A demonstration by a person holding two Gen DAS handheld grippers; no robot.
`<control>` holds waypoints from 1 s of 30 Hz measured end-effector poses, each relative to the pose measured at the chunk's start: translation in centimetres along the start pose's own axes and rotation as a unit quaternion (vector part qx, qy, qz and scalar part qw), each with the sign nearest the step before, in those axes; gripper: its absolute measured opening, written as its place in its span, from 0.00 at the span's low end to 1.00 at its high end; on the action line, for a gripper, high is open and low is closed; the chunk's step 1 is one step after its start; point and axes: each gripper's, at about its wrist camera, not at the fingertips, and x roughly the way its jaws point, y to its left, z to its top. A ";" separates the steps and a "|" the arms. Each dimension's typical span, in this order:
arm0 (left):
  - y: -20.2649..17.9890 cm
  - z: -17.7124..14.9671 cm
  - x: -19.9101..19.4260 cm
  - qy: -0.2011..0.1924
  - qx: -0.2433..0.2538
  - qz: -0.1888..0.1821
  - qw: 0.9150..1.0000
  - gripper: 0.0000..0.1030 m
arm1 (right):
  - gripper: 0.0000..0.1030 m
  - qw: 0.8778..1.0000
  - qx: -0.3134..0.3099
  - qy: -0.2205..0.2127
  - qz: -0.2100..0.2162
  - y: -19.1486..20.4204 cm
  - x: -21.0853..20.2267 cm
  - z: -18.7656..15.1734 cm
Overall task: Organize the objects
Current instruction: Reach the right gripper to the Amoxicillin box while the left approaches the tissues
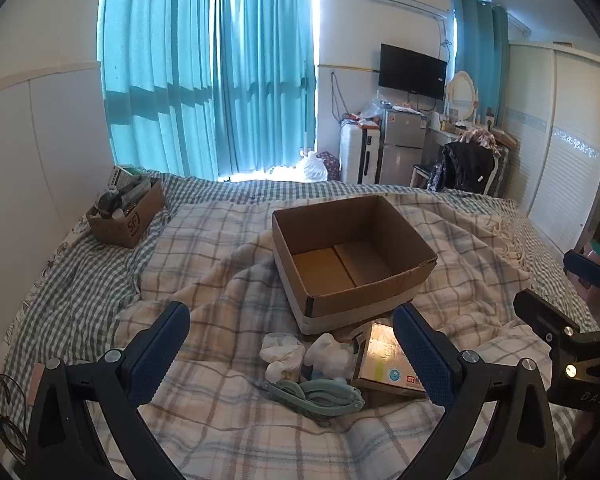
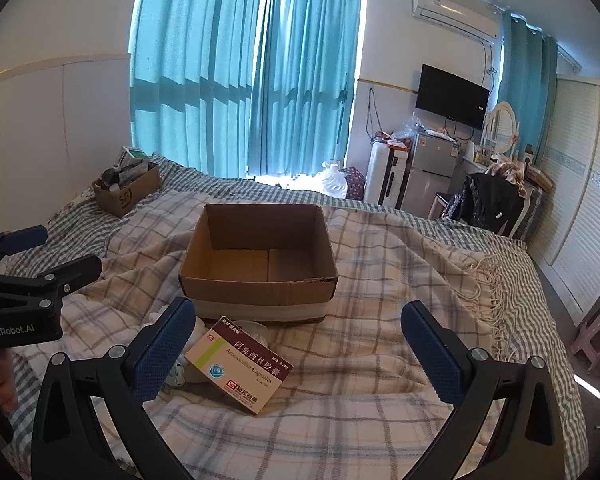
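Note:
An empty open cardboard box (image 1: 352, 256) (image 2: 260, 256) sits on the plaid blanket in the middle of the bed. In front of it lie a medicine box (image 2: 240, 364) (image 1: 388, 360), white wrapped bundles (image 1: 284, 354), and folded teal scissors (image 1: 320, 394). My left gripper (image 1: 292, 344) is open and empty, hovering just above these small items. My right gripper (image 2: 300, 344) is open and empty, with the medicine box near its left finger (image 2: 164, 344). Each gripper shows at the edge of the other's view.
A second cardboard box (image 1: 128, 212) (image 2: 126, 190) full of items stands at the bed's far left by the wall. Teal curtains, a fridge (image 1: 402, 144), a chair with clothes (image 2: 488, 200) and a wardrobe lie beyond the bed. A pink stool (image 2: 598, 336) stands at right.

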 end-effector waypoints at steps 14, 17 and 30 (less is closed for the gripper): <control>1.5 0.3 -0.3 -0.004 -0.023 0.015 1.000 1.00 | 1.00 1.000 -0.020 -0.006 0.018 0.9 -0.1 -0.2; 1.6 0.1 -0.3 -0.004 -0.022 0.016 1.000 1.00 | 1.00 1.000 -0.016 0.001 0.025 1.0 0.2 -0.3; 3.1 -0.4 1.5 0.021 -0.026 0.021 0.999 1.00 | 1.00 0.998 -0.025 0.018 0.059 2.1 2.4 0.2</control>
